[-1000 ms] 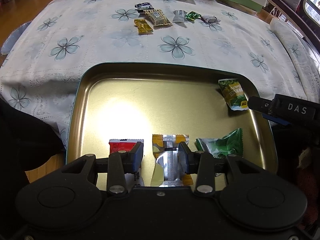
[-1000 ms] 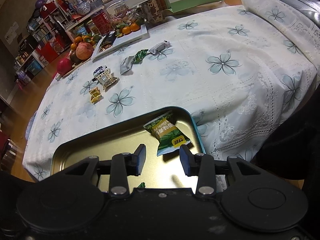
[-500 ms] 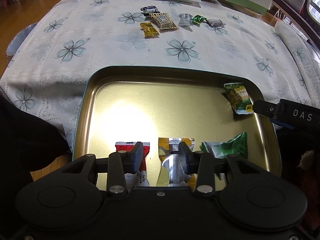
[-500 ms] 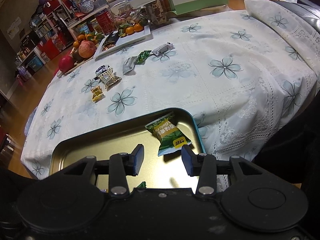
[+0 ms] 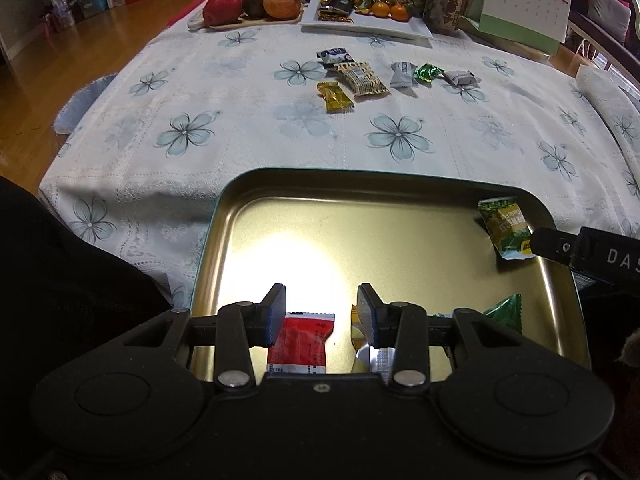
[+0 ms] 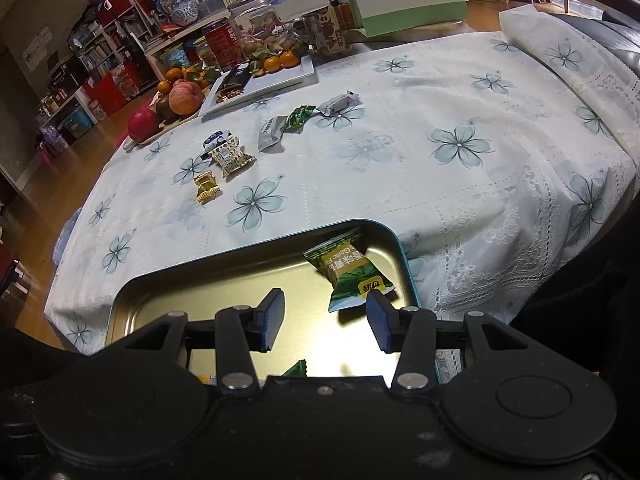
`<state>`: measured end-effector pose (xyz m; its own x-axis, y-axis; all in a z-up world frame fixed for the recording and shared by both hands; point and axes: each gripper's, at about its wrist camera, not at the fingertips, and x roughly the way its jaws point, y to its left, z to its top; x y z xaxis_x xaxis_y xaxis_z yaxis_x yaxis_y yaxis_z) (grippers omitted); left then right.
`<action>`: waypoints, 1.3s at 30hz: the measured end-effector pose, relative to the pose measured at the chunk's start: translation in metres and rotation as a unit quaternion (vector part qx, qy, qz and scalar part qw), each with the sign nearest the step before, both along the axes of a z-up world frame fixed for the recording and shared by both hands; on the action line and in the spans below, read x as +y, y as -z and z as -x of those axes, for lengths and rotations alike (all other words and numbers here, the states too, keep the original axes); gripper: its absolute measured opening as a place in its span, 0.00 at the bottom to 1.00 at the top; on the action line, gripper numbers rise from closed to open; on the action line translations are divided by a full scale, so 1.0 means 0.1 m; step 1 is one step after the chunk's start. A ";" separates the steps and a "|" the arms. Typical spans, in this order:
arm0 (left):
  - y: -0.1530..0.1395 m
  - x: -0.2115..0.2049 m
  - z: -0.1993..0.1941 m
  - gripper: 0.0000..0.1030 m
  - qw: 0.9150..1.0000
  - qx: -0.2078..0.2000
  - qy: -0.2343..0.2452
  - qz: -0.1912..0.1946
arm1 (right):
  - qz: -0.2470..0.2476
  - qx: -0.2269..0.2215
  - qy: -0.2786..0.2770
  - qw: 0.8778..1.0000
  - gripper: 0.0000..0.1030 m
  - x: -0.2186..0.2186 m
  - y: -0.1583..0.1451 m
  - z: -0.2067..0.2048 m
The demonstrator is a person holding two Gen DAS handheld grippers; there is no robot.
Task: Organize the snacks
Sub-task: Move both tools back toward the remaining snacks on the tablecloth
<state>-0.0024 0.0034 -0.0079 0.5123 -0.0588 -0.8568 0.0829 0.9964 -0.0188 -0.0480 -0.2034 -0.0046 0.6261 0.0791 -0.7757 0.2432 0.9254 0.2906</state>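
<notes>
Since a second ago the left wrist view is tipping up to take in more of the table, and the red-and-white snack packet (image 5: 301, 339) is now sitting between the fingers of the left gripper (image 5: 321, 316) where the silver-and-yellow packet (image 5: 366, 350) sat before. That gripper is standing part open, gripping nothing, over the 6 o'clock edge of the shallow gold metal tray with the teal rim (image 5: 224, 216). Going left to right along that near edge, the red packet, the silver-and-yellow one and a crumpled green-and-white packet (image 5: 505, 313) are lying in a row; at 2 o'clock in the tray a green-and-yellow pillow packet (image 6: 349, 272) is resting near the corner. The right gripper (image 6: 329, 320) is opening its jaws just short of that packet, nothing pressed between them. Four snacks are looking sorted; six more are waiting at 12 o'clock on the white tablecloth with blue flowers (image 5: 192, 136), from the gold foil sweet (image 5: 335, 97) through to the grey wrapper (image 5: 462, 77), so the job is seeming under half done. Readable writing is scarce: "DAS" is showing on the right gripper's side, "02" on the green-based desk calendar (image 5: 520, 4), and the packet print is too small to read.
</notes>
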 end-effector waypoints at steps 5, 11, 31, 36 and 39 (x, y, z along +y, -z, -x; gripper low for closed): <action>-0.04 -0.01 0.02 0.48 1.000 -0.022 -0.006 -0.008 | -0.003 0.000 -0.002 1.000 0.47 0.01 0.00 0.00; -0.04 -0.01 -0.03 0.48 1.000 -0.001 0.000 -0.008 | -0.007 0.012 -0.009 1.000 0.47 0.02 0.02 -0.01; -0.36 0.06 -0.82 0.48 0.997 0.068 0.020 -0.002 | -0.008 0.101 -0.102 0.990 0.48 0.09 -0.08 -0.54; -0.45 0.03 -1.15 0.48 0.998 0.066 0.023 -0.005 | -0.017 0.112 -0.102 0.988 0.48 0.01 -0.17 -0.89; -0.49 0.01 -1.37 0.48 0.998 0.058 0.026 -0.014 | -0.018 0.115 -0.096 0.989 0.48 -0.05 -0.22 -1.14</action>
